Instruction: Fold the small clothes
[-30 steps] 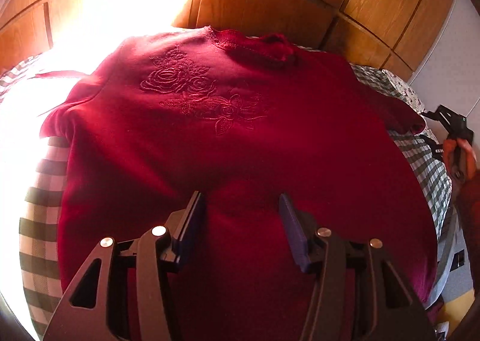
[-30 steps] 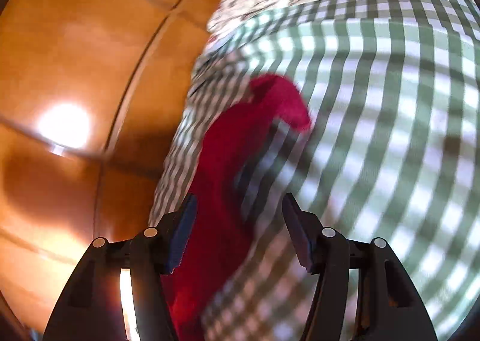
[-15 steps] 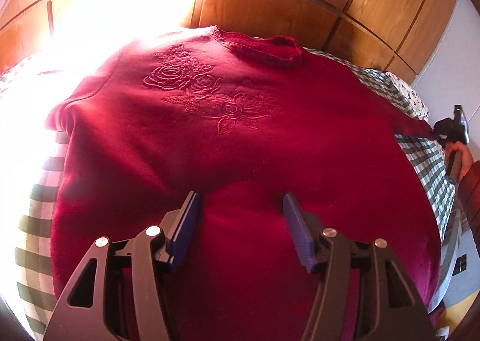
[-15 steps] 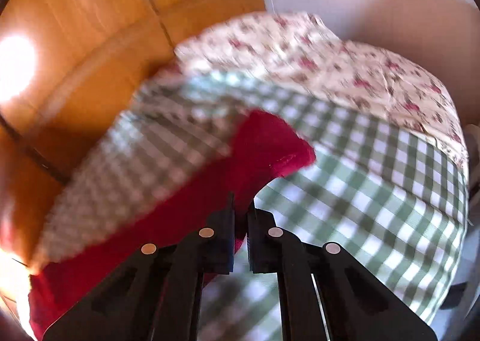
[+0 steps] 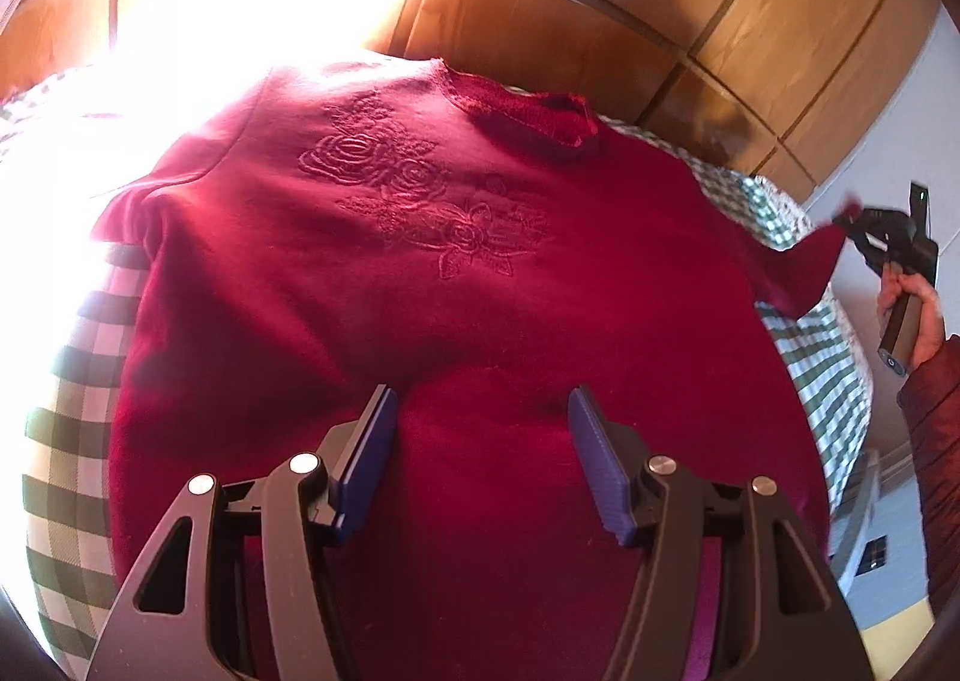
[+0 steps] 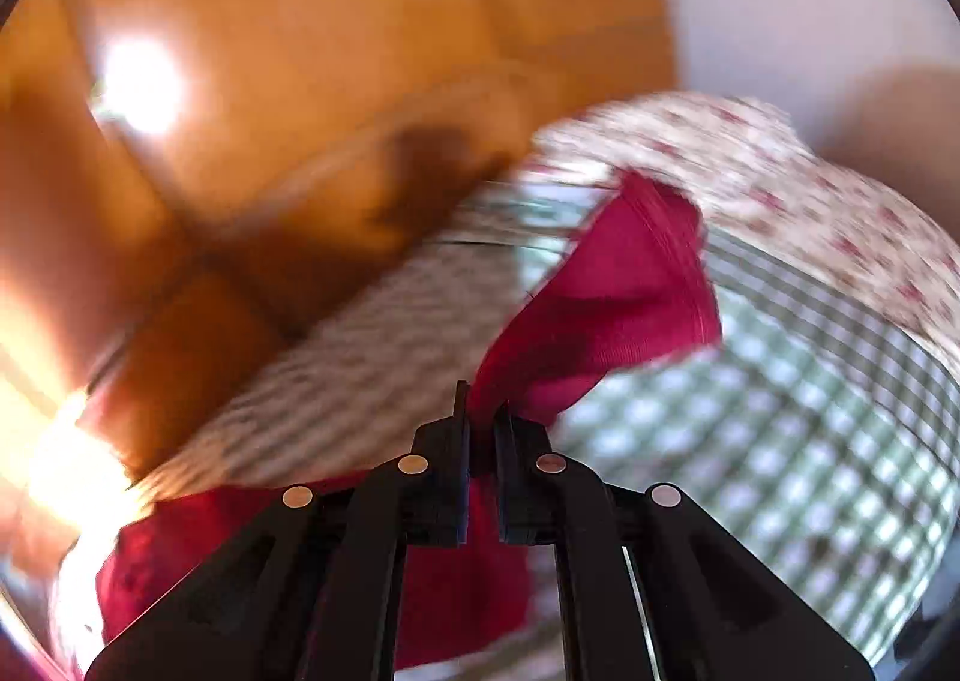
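A dark red sweatshirt (image 5: pixel 420 285) with embroidered roses lies face up on a green checked bedspread (image 5: pixel 72 441), collar toward the wooden wall. My left gripper (image 5: pixel 483 417) hovers open over its lower middle, nothing between the blue pads. In the left wrist view my right gripper (image 5: pixel 849 228) at the far right pinches the end of the right sleeve (image 5: pixel 804 273) and holds it off the bed. In the right wrist view my right gripper (image 6: pixel 483 417) is shut on that red sleeve (image 6: pixel 612 303), whose cuff sticks up beyond the fingertips.
Wooden wall panels (image 5: pixel 600 9) run behind the bed, with strong sun glare at the upper left. A floral pillow or sheet (image 6: pixel 810 189) lies beyond the checked cover. A person's hand and red jacket sleeve (image 5: pixel 936 381) are at the right edge.
My right gripper shut on the sleeve end and lifted it up off the bed, rolling as it rose. My left gripper stayed over the lower part of the sweatshirt.
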